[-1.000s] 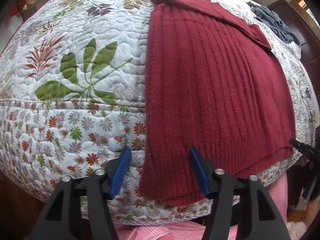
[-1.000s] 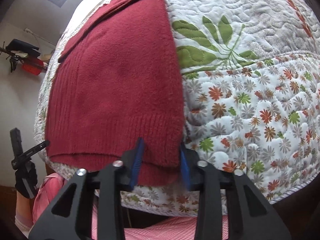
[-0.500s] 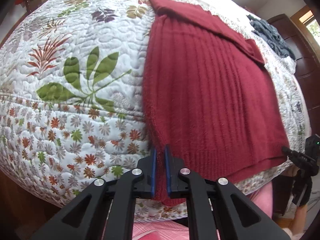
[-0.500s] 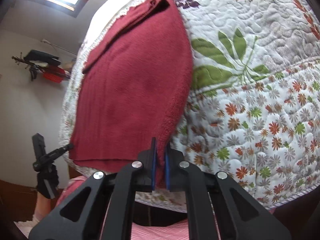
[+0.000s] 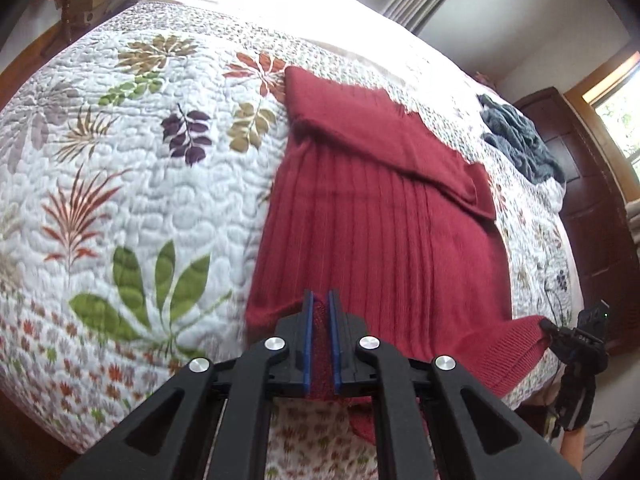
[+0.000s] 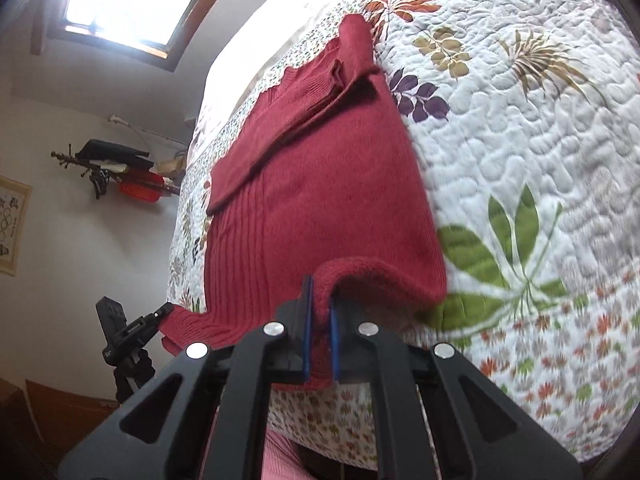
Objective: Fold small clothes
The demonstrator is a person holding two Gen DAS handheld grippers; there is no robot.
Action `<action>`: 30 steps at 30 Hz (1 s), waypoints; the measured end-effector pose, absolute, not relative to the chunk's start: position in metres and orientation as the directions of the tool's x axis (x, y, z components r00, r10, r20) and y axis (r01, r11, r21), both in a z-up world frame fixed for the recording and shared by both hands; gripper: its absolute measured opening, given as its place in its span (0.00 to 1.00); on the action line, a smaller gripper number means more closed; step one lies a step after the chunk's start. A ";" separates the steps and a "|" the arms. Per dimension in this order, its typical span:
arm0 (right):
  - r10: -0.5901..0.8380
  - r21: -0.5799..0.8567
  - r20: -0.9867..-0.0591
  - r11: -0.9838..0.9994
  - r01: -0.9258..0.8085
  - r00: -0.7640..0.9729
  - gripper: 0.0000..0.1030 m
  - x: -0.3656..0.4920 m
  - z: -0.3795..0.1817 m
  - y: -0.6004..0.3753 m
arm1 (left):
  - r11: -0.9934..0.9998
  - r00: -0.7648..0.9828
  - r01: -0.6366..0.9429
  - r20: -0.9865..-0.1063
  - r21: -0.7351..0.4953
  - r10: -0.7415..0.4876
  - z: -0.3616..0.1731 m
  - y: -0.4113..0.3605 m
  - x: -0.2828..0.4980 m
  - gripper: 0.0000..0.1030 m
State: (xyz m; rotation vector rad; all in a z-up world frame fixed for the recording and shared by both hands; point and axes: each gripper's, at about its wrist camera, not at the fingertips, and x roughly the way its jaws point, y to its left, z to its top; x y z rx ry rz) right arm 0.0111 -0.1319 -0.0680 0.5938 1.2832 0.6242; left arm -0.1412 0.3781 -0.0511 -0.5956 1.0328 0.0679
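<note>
A dark red ribbed sweater (image 5: 380, 220) lies flat on a floral quilted bed (image 5: 120, 152), a sleeve folded across its far part. My left gripper (image 5: 320, 300) is shut on the sweater's near left hem corner, lifted off the quilt. In the right wrist view the same sweater (image 6: 320, 184) fills the middle, and my right gripper (image 6: 320, 284) is shut on its near right hem corner, which arches up from the bed. Each gripper shows in the other's view at the opposite hem corner: the right gripper (image 5: 560, 332) and the left gripper (image 6: 160, 312).
A dark blue-grey garment (image 5: 520, 144) lies bunched at the far right of the bed. A dark wooden cabinet (image 5: 592, 200) stands beyond it. A wall rack (image 6: 116, 172) and a window (image 6: 132, 4) are on the left wall. Pink checked cloth (image 6: 288, 456) shows below the bed edge.
Both grippers went from open around the hem to shut on its corners. They have since lifted the hem and carried it forward over the bed.
</note>
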 end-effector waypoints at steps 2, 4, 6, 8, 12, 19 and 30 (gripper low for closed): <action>0.719 0.719 -0.676 0.691 -0.070 0.162 0.05 0.026 -0.071 -0.133 | 0.842 0.530 -0.330 -0.822 -0.427 -0.210 -0.053 0.378 -0.126 0.06; 0.720 0.723 -0.676 0.689 -0.049 0.156 0.05 0.039 -0.076 -0.131 | 0.837 0.535 -0.341 -0.820 -0.429 -0.202 -0.058 0.381 -0.112 0.06; 0.715 0.719 -0.683 0.694 -0.029 0.151 0.05 0.049 -0.082 -0.129 | 0.823 0.536 -0.361 -0.820 -0.438 -0.201 -0.065 0.387 -0.101 0.06; 0.710 0.716 -0.690 0.698 -0.009 0.143 0.05 0.059 -0.089 -0.128 | 0.819 0.535 -0.375 -0.823 -0.434 -0.191 -0.071 0.393 -0.090 0.06; 0.706 0.714 -0.698 0.700 0.030 0.120 0.05 0.076 -0.106 -0.129 | 0.819 0.532 -0.406 -0.833 -0.405 -0.148 -0.083 0.406 -0.074 0.03; 0.698 0.701 -0.712 0.703 0.116 0.075 0.08 0.097 -0.135 -0.129 | 0.792 0.536 -0.455 -0.836 -0.407 -0.122 -0.098 0.427 -0.068 0.03; 0.664 0.679 -0.733 0.727 0.103 0.146 0.41 0.101 -0.116 -0.141 | 0.946 0.484 -0.216 -0.868 -0.240 -0.110 -0.091 0.370 -0.055 0.40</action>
